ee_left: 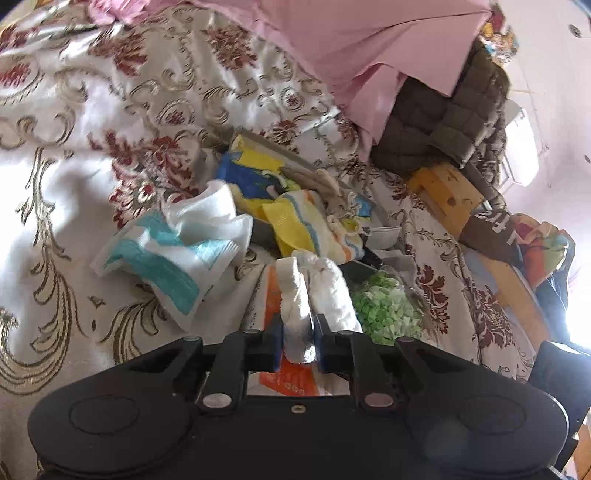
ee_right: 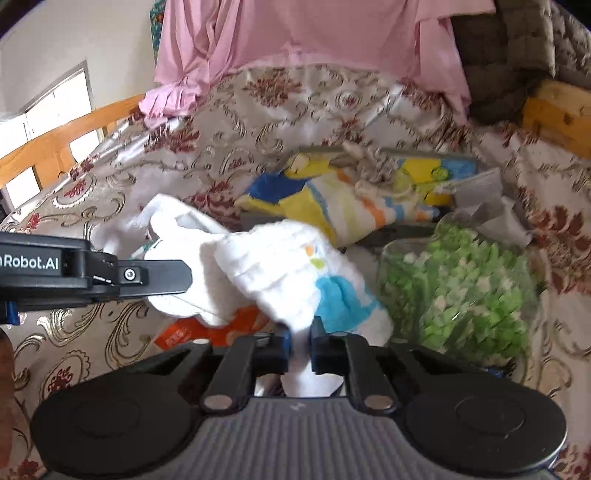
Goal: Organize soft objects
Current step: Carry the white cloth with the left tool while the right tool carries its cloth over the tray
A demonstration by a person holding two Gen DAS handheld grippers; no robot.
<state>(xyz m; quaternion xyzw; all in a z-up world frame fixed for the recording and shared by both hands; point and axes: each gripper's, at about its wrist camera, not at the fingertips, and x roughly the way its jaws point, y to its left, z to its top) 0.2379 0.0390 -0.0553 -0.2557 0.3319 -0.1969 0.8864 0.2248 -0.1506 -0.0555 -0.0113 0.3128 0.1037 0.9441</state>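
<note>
Cloth fills both wrist views: a white terry towel (ee_right: 266, 269) with a turquoise patch and small orange and green marks is held between the two grippers above a bed covered by a cream bedspread (ee_left: 92, 110) with red and gold floral scrolls. In the right wrist view the towel's long axis runs from upper left to lower right, bunched and folded rather than flat, with its turquoise end lying towards the lower right. The right gripper (ee_right: 299, 349) is seen with its jaws nearly closed, a narrow fold of the white towel being pinched between the pads. The left gripper (ee_left: 298, 345) likewise has its jaws only slightly apart and clamped on a rolled white fold (ee_left: 295, 310) that points straight away from the camera; in the right wrist view its black finger (ee_right: 159, 277) is seen entering from the left and meeting the towel's left end. A second white cloth with turquoise stripes (ee_left: 173, 254) lies crumpled on the bedspread to the left. Behind it a yellow, blue and orange striped cloth (ee_left: 291, 218) is heaped. A clear bag of green and white pieces (ee_right: 458, 291) rests to the right, just beside the held towel. An orange packet (ee_left: 286, 376) is partly covered beneath the towel. Pink fabric (ee_right: 314, 33) is draped at the far edge.
</note>
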